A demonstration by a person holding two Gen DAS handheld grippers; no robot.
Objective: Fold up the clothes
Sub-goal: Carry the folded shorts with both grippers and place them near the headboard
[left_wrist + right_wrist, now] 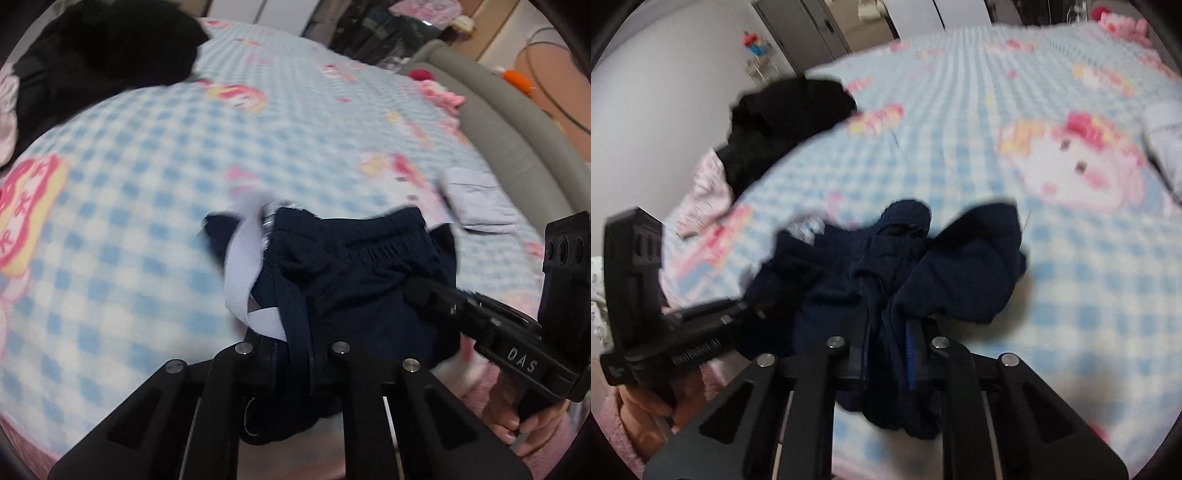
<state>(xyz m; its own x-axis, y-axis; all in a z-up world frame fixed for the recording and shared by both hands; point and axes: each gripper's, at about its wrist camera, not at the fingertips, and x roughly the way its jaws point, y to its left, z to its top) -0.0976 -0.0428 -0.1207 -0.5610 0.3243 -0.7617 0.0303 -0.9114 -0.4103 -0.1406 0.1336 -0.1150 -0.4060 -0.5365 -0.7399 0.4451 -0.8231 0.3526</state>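
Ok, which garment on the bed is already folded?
The pale lilac one by the bed's right edge, flat and squared; the black pile and navy shorts are bunched.

Navy shorts (354, 280): matt knit cloth, gathered elastic waistband, with a smooth white fabric band (243, 266). Left gripper (295, 350) and right gripper (890, 347): matt black plastic with bright metal pins. Bed cover (147, 192): soft fleecy checked cloth. Black garment (107, 51): matt cloth. Bed frame (517, 136): smooth grey padding.
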